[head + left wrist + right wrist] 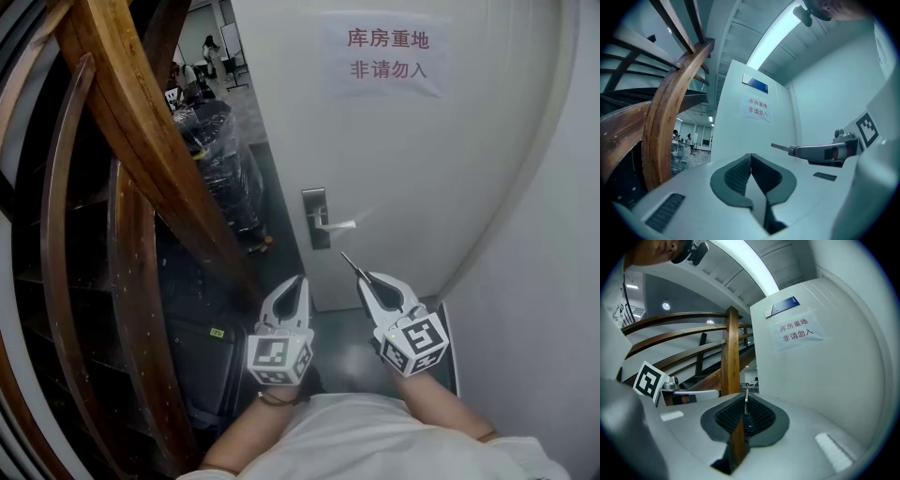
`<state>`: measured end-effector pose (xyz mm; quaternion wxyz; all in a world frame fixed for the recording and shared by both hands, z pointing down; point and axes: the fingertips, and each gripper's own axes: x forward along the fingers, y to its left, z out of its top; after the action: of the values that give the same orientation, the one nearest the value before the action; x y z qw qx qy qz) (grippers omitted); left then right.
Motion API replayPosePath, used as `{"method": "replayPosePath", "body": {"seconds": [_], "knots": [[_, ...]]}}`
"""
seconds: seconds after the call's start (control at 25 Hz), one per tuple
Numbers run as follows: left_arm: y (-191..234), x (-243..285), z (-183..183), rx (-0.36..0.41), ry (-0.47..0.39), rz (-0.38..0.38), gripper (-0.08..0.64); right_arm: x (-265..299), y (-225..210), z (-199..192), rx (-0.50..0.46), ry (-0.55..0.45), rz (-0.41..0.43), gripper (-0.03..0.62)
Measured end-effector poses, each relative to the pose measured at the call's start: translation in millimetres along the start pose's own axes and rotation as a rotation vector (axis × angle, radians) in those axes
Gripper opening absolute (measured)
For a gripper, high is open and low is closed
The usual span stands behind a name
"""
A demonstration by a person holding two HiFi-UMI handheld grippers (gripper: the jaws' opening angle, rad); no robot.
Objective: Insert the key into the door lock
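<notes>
A white door (412,159) faces me, with a metal lock plate (316,217) and a lever handle (337,225) at its left edge. My right gripper (366,278) is shut on a key (350,262), whose thin blade points up and left toward the plate, a short way below and to the right of it. From the right gripper view the key (746,397) stands up between the shut pads. My left gripper (296,281) hangs beside it, lower left of the lock, with its jaws together and nothing between them (751,157).
A curved wooden stair rail (141,141) runs down close on the left. Black plastic-wrapped goods (220,159) stand behind the door's edge, and a dark case (202,347) lies on the floor. A white wall (562,300) closes the right. A paper sign (384,54) hangs on the door.
</notes>
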<state>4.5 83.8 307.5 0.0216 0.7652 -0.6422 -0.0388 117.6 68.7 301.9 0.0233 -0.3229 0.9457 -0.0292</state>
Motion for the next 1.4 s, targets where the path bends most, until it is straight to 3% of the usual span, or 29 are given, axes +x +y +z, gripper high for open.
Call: {"method": "replayPosePath", "body": {"seconds": [0.32,0.68,1.4], "knots": [[31.9,22.7,-2.8,-0.004,0.008,-0.002,0.008,33.7,-7.4,-5.2,0.013,0.001,-0.014,0.021],[76.3,71.9,-2.0,0.001,0.01,-0.069,0.008,93.7,-21.4,-12.6,0.05,0.012,-0.035,0.021],[163.7,141.6,-11.8,-0.006,0.036,-0.182,0.008,182.3,-35.1,-35.0,0.072,0.039,-0.166,0.021]]}}
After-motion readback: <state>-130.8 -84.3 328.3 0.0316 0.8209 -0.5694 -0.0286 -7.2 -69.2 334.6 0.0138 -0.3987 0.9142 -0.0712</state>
